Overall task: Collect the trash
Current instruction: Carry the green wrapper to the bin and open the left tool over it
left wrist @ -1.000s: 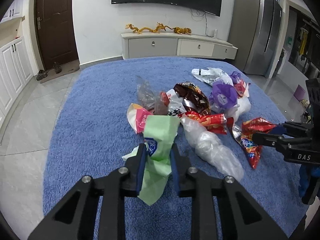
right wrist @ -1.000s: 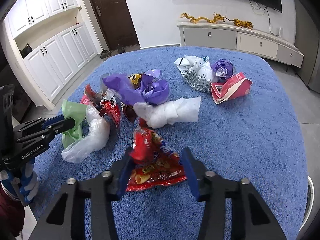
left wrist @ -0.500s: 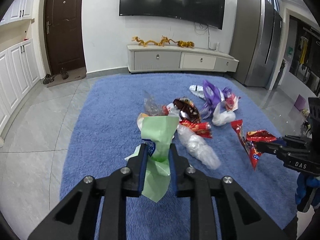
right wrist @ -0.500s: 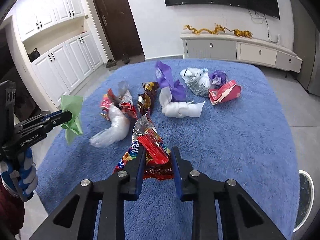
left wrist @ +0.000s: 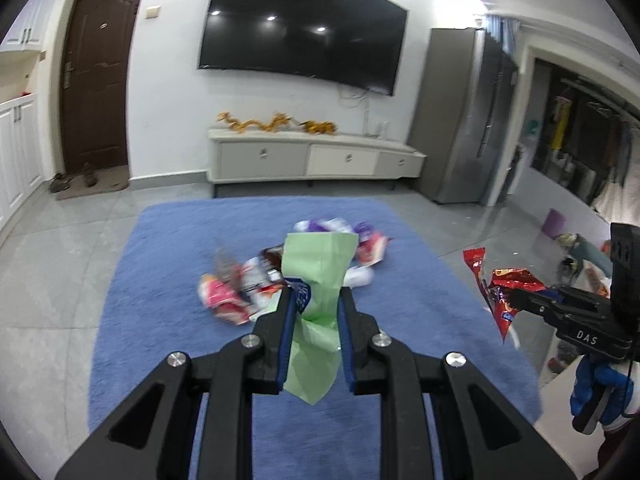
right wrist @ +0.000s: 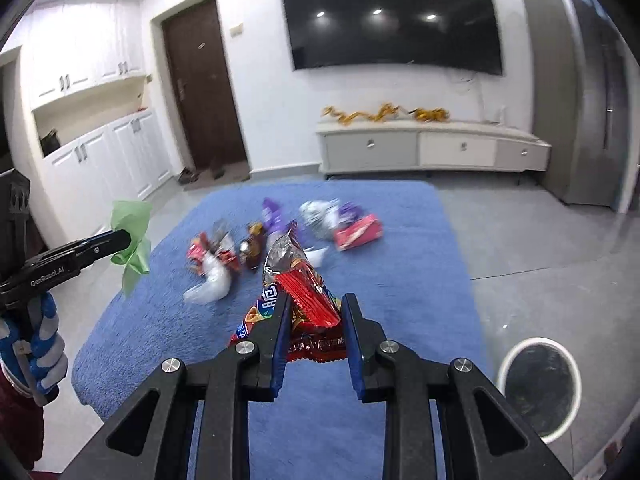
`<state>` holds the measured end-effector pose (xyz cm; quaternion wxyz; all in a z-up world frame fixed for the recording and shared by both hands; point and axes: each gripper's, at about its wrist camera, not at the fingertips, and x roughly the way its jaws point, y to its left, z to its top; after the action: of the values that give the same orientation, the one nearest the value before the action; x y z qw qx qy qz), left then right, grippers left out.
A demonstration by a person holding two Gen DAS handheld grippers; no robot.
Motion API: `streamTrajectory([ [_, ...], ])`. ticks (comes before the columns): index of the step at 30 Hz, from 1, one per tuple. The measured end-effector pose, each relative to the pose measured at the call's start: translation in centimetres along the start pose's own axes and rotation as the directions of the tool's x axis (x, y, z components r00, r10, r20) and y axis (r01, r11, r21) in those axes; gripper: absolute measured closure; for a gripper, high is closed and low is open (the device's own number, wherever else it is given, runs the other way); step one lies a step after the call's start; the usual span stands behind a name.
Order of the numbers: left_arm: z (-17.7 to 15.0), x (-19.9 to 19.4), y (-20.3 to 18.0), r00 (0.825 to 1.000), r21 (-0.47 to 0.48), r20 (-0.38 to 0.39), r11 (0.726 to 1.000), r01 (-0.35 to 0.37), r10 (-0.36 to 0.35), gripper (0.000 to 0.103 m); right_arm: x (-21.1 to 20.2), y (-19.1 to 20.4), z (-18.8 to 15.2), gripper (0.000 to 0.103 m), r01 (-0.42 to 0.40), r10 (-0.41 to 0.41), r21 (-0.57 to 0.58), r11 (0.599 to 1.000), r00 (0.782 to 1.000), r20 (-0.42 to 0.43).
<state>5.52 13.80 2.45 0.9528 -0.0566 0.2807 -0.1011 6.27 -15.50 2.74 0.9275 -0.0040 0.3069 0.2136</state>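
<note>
1. The left tool (left wrist: 313,322) is pinching a pale green wrapper (left wrist: 318,276) about midway along its length. The top fans out above the pads and a creased tail hangs below. It is clear of the blue rug (left wrist: 160,320), carried in the air.
2. That green piece looks like thin film or paper: very light, limp, and easy to crush. A pinch across the bunched middle, as here, should hold it, while a grip near a loose edge could let it slide out or tear.
3. On the rug past the left tool lies the remaining litter pile (right wrist: 224,260): a clear plastic bag, red and pink snack packets, purple wrappers and a red carton-like piece (right wrist: 358,232) farther right. Motion blur hides the finer detail.
4. All of that looks light and soft. Foil packets are slick, so taking them at a crimped seam or a folded corner seems safer than at the flat face.
5. The right tool (right wrist: 314,326) is clamped on a red foil snack packet (right wrist: 308,292), gripped across its lower part with the silvery open end standing up. It too is off the rug.
6. At the far right, on the tiled floor beside the rug, stands a white-rimmed bin (right wrist: 538,388) with a dark liner, the likely place for both pieces.
</note>
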Motion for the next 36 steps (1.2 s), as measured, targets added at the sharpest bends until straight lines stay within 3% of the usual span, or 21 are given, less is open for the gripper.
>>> streamTrajectory([
  [8,2.8,0.4,-7.2,0.992,0.093,0.022,0.988,0.119,-0.122,0.084,-5.3,-4.9,-0.5,0.079,0.135,-0.142,0.085,0.987,0.987,0.076],
  [19,5.0,7.5,-21.2,0.953,0.202,-0.103,0.932,0.299,-0.284,0.084,-7.9,-16.5,-4.2,0.079,0.270,-0.302,0.313,0.911,0.952,0.056],
  [25,4.8,13.7,-29.3,0.919,0.245,-0.226,0.895,0.374,-0.322,0.084,-8.3,-23.5,-7.5,0.079,0.327,-0.363,0.428,0.842,0.932,0.001],
  [30,3.5,19.6,-36.4,0.877,0.280,-0.345,0.855,0.436,-0.334,0.083,-7.5,-29.2,-10.1,0.079,0.364,-0.391,0.512,0.778,0.918,-0.059],
  [36,0.9,26.7,-42.0,0.830,0.287,-0.458,0.831,0.477,-0.319,0.083,-4.7,-35.2,-12.6,0.079,0.381,-0.379,0.582,0.718,0.916,-0.133],
])
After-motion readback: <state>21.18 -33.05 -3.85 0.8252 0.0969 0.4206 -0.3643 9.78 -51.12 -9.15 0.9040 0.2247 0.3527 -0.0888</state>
